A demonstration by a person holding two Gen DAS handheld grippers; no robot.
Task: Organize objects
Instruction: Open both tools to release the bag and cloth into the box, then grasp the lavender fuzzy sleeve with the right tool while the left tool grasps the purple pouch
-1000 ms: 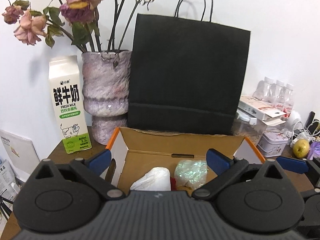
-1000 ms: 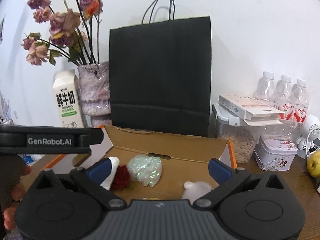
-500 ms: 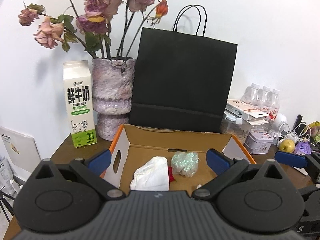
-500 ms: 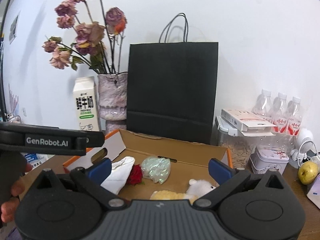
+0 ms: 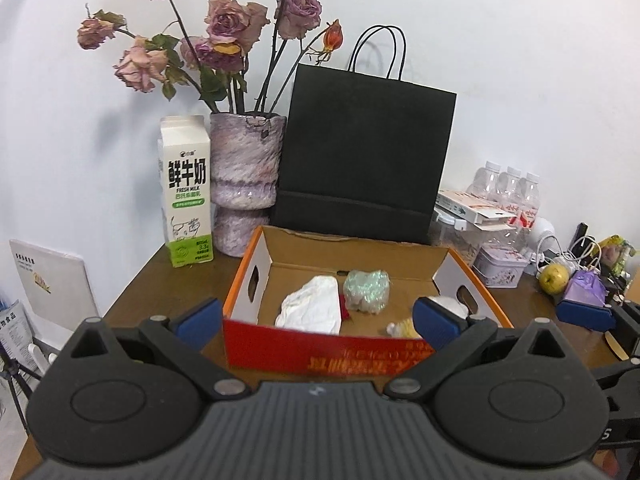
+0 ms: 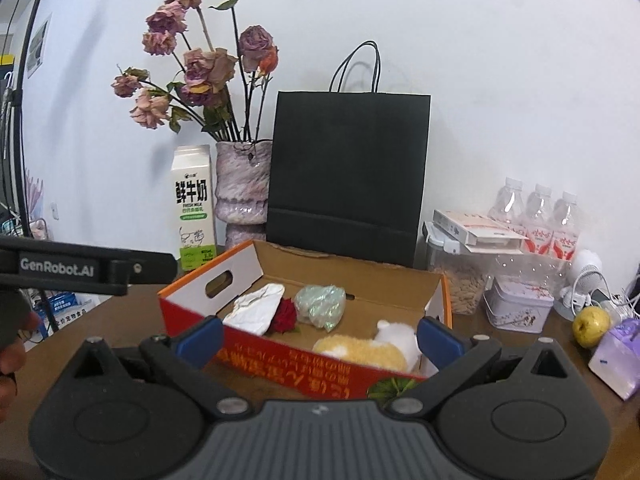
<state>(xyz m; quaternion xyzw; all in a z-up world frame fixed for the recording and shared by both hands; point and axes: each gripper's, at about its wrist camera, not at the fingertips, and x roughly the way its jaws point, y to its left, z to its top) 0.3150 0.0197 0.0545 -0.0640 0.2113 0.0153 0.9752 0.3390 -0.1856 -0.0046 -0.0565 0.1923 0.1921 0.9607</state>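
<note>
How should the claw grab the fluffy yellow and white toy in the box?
Probably from straight above. The fluffy yellow and white plush toy lies low in the near right corner of the open orange cardboard box, walls close on two sides. Pinch across its yellow middle with the right claw, which is open and nearest.

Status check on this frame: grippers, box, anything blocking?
Left gripper open, empty. Right gripper open, empty. Cardboard box holds four items. Nothing between grippers and box.
</note>
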